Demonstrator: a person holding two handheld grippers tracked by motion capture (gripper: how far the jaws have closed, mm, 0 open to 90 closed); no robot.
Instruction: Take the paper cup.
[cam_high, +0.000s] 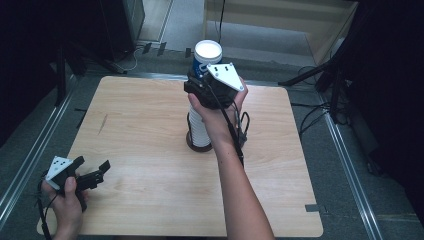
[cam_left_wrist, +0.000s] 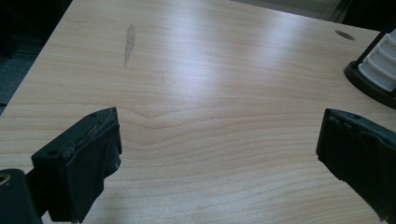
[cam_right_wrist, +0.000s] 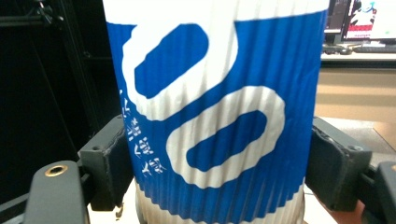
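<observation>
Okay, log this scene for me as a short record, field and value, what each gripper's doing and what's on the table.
right gripper: shut on the blue and white paper cup, at the top of the cup stack
cup stack: white cups in a dark holder, mid-table
left gripper: open, nothing between the jaws, low over the table's near left corner
table: light wood, dark streak on its left part

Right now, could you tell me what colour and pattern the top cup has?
The top cup is ribbed, blue with white looping shapes and small white characters, clearest in the right gripper view.
</observation>
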